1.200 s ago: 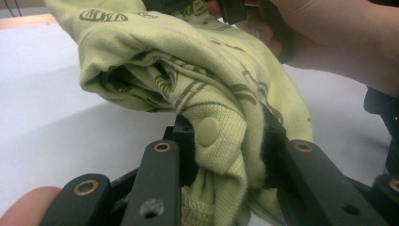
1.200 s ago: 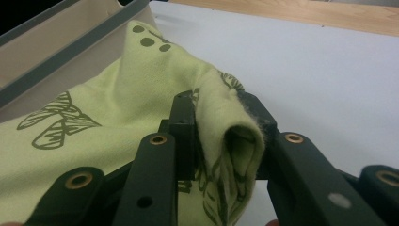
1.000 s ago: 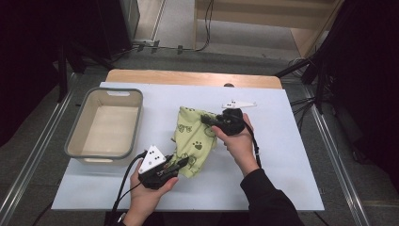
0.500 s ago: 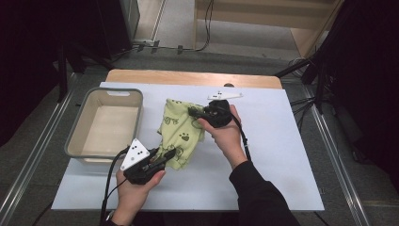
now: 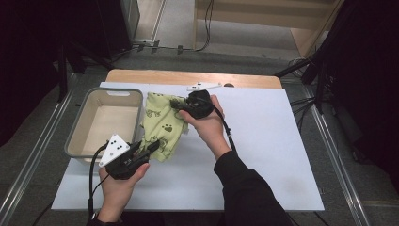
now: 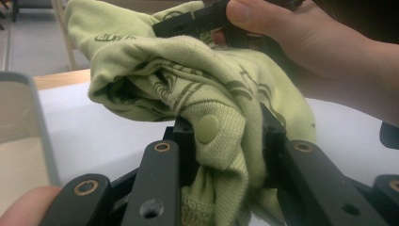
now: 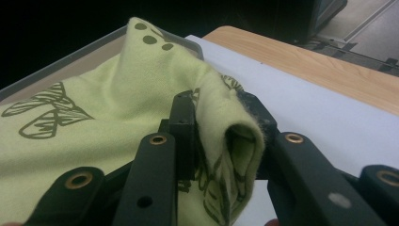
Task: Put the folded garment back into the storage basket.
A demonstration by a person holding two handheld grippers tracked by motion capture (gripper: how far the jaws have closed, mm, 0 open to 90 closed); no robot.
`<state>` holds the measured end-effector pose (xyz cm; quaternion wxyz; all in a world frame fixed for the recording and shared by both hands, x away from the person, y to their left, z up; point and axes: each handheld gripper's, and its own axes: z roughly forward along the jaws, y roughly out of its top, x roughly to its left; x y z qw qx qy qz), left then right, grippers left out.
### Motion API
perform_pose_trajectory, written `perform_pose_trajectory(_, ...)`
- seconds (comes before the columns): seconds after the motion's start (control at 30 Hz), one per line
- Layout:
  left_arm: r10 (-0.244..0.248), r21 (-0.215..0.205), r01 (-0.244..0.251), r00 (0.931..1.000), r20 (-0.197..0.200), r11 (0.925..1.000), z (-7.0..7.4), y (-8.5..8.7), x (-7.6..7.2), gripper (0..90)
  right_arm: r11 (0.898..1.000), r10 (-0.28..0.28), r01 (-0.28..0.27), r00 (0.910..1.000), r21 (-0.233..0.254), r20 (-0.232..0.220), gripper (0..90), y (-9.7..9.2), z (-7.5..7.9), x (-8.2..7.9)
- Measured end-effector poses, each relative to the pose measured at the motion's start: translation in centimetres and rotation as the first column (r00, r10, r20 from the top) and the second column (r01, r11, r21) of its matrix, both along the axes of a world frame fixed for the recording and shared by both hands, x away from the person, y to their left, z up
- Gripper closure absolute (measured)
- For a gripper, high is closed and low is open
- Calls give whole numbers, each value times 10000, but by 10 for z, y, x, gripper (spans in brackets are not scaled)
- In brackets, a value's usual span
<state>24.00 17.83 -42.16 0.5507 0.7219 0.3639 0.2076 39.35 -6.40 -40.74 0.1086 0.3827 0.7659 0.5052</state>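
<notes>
A light green cloth (image 5: 164, 126) with dark prints hangs lifted between both grippers, just right of the bin. My left gripper (image 5: 151, 147) is shut on its near lower corner; in the left gripper view the fabric (image 6: 221, 141), with a round snap button, is bunched between the jaws. My right gripper (image 5: 176, 104) is shut on the far upper edge; the right gripper view shows a fold of the cloth (image 7: 235, 141) pinched between its jaws. The other hand and its gripper (image 6: 197, 21) sit at the top of the left gripper view.
An empty grey bin (image 5: 80, 134) stands at the left on the white table cover (image 5: 263, 155). The bin's rim (image 7: 94, 44) lies just behind the cloth in the right gripper view. A wooden table edge (image 5: 188, 76) runs along the back. Dark floor and metal rails surround the table.
Both hands have carried the cloth leftward toward the bin and lifted it a little. The cloth now hangs beside the bin's right wall. Both grips are unchanged.
</notes>
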Motion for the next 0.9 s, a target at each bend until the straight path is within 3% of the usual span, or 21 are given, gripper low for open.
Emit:
perform_pose_trajectory(0.23, 379, -217, -380, 9993, -64, 9990, 4, 21, 4, 687, 9997, 223, -223, 9997, 53, 40, 685, 28, 3, 11)
perform_pose_trajectory(0.9, 1218, -212, -1224, 9922, -269, 9923, 4, 70, 15, 686, 9964, 771, -765, 9969, -378, 154, 684, 93, 4, 35)
